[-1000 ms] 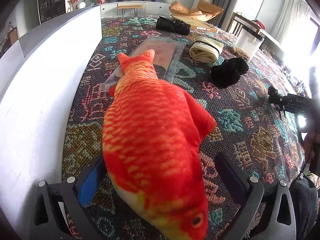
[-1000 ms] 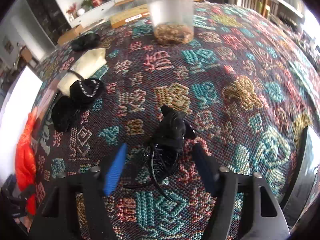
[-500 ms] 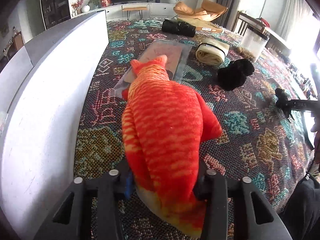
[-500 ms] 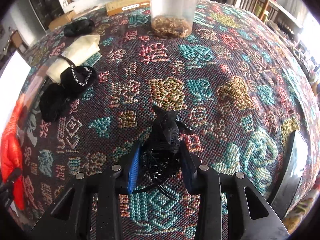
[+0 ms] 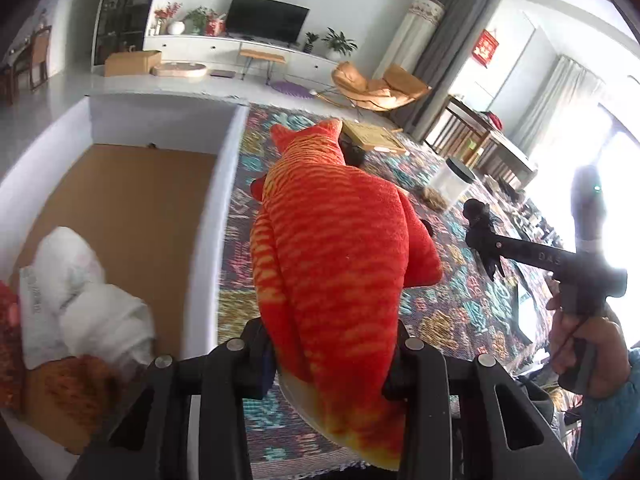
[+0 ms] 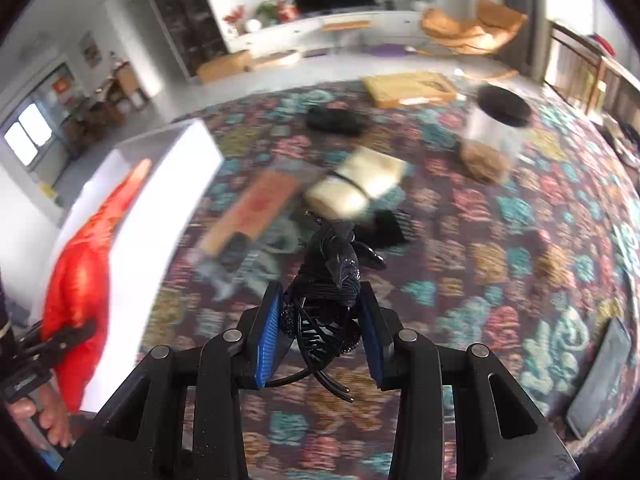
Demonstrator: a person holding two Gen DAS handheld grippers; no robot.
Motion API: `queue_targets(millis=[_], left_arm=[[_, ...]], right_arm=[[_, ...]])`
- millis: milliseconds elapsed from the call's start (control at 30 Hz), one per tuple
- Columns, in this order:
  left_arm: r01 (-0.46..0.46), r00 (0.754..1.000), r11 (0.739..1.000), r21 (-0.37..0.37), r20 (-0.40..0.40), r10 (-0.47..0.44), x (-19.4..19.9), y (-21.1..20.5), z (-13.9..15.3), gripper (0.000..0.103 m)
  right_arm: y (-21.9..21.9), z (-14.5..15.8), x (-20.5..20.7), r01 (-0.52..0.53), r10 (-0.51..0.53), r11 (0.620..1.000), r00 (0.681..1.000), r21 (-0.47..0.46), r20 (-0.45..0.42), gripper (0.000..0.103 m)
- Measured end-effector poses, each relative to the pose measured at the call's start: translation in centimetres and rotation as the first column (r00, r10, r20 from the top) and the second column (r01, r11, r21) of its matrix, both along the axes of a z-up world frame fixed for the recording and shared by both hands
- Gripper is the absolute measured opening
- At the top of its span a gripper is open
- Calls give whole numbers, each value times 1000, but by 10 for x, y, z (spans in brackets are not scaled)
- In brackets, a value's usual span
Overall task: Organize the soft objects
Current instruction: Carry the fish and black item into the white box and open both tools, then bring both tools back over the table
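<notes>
My left gripper [image 5: 332, 344] is shut on an orange plush fish [image 5: 336, 248] and holds it in the air beside the white box [image 5: 224, 208]. The fish also shows at the left of the right wrist view [image 6: 80, 280]. My right gripper [image 6: 320, 320] is shut on a black hair clip with a bow [image 6: 332, 272], lifted above the patterned tablecloth; it also shows in the left wrist view [image 5: 482, 224]. The box has a brown floor and holds white soft bundles [image 5: 76, 288] and a brown plush piece [image 5: 60, 392].
On the tablecloth [image 6: 500, 248] lie a cream roll with a black band [image 6: 360, 188], black soft items [image 6: 336, 120], a flat plastic packet [image 6: 256, 204], a clear jar with a black lid [image 6: 496, 132], a flat cardboard box [image 6: 408, 88] and a dark tablet [image 6: 600, 376].
Both grippers closed on their objects and lifted them. The left one rose with the fish, so the inside of the box now shows. The right one rose with the hair clip.
</notes>
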State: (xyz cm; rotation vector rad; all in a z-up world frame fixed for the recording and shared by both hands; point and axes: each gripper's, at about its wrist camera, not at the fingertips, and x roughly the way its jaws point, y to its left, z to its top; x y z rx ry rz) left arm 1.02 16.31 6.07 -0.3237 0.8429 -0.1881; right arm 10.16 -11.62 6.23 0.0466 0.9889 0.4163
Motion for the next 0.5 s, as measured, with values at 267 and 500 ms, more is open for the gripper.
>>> queue_targets(millis=[267,500], left_arm=[[-299,944,920,255,-60,323,-51,131,0,46],[-412,879,869,275,-129,458,-59,167,-37,79]], right_arm=[[199,38,-55,-406,405,896,913,179,46,40],[243,2,-58,-444,476,834,879,329,-20,79]])
